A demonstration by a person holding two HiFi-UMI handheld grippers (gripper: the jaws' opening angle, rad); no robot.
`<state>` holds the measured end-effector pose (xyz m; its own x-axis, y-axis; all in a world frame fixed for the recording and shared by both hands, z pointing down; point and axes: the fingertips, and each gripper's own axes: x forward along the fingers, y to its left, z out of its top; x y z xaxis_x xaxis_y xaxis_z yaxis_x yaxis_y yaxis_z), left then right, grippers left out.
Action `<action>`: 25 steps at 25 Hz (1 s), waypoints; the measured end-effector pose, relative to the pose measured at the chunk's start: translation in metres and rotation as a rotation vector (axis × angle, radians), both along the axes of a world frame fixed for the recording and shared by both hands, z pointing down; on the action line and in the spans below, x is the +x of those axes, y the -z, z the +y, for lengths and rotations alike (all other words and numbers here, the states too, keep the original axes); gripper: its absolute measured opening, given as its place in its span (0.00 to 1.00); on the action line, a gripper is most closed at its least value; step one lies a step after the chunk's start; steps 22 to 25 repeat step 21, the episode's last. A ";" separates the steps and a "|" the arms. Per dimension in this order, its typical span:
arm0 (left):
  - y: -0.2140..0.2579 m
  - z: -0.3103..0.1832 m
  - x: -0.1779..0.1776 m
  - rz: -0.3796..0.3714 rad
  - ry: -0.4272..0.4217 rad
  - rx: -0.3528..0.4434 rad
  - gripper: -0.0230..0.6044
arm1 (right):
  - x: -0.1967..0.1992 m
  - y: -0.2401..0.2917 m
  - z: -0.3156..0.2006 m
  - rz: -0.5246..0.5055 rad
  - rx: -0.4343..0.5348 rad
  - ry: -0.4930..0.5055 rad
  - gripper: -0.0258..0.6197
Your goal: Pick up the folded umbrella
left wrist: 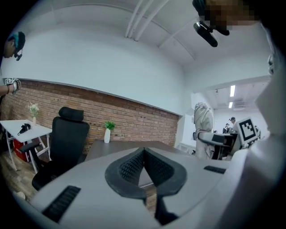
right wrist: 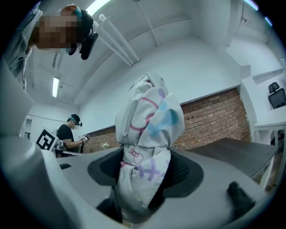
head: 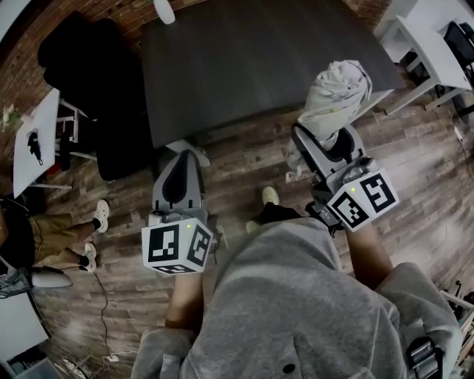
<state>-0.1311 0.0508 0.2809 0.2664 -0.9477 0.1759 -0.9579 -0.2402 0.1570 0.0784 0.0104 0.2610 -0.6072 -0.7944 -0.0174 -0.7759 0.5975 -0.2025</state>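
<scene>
The folded umbrella (head: pixel 337 96) is a white bundle with pink, blue and purple prints. It stands upright in my right gripper (head: pixel 326 146), which is shut on its lower part, lifted above the floor beside the dark table (head: pixel 244 59). In the right gripper view the umbrella (right wrist: pixel 149 147) fills the middle, pinched between the dark pads (right wrist: pixel 181 172). My left gripper (head: pixel 180 172) is held at the table's near edge, over the floor. Its jaws are shut, tips touching, with nothing between them, as the left gripper view (left wrist: pixel 144 165) shows.
A black office chair (head: pixel 89 74) stands left of the table. A white vase (head: pixel 164 10) sits at the table's far edge. White desks (head: pixel 422 44) are at the right and a small white table (head: pixel 33 141) at the left. A seated person's legs (head: pixel 52 233) are at the left.
</scene>
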 end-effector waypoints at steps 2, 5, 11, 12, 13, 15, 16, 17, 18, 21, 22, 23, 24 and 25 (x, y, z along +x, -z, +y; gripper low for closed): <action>-0.010 0.022 -0.012 0.007 0.000 -0.002 0.06 | -0.010 -0.009 0.022 0.004 -0.003 -0.009 0.47; -0.019 0.038 -0.022 0.015 0.007 -0.012 0.06 | -0.017 -0.017 0.039 0.015 -0.015 -0.015 0.47; -0.018 0.040 -0.024 0.026 0.002 -0.032 0.06 | -0.017 -0.012 0.040 0.027 -0.022 -0.032 0.47; -0.019 0.041 -0.024 0.027 0.001 -0.034 0.06 | -0.017 -0.011 0.041 0.026 -0.021 -0.034 0.47; -0.019 0.041 -0.025 0.029 -0.001 -0.035 0.06 | -0.018 -0.010 0.041 0.026 -0.019 -0.035 0.47; -0.017 0.041 -0.025 0.031 -0.004 -0.035 0.06 | -0.019 -0.008 0.042 0.027 -0.017 -0.037 0.47; -0.016 0.041 -0.025 0.031 -0.005 -0.032 0.06 | -0.019 -0.007 0.042 0.028 -0.017 -0.038 0.47; -0.015 0.041 -0.025 0.031 -0.006 -0.030 0.06 | -0.020 -0.006 0.043 0.029 -0.016 -0.038 0.47; -0.013 0.042 -0.026 0.031 -0.007 -0.028 0.06 | -0.020 -0.005 0.044 0.029 -0.016 -0.038 0.47; -0.010 0.044 -0.026 0.033 -0.011 -0.023 0.06 | -0.021 -0.003 0.047 0.028 -0.015 -0.039 0.47; -0.010 0.044 -0.026 0.033 -0.011 -0.023 0.06 | -0.021 -0.003 0.047 0.028 -0.015 -0.039 0.47; -0.010 0.044 -0.026 0.033 -0.011 -0.023 0.06 | -0.021 -0.003 0.047 0.028 -0.015 -0.039 0.47; -0.010 0.044 -0.026 0.033 -0.011 -0.023 0.06 | -0.021 -0.003 0.047 0.028 -0.015 -0.039 0.47; -0.010 0.044 -0.026 0.033 -0.011 -0.023 0.06 | -0.021 -0.003 0.047 0.028 -0.015 -0.039 0.47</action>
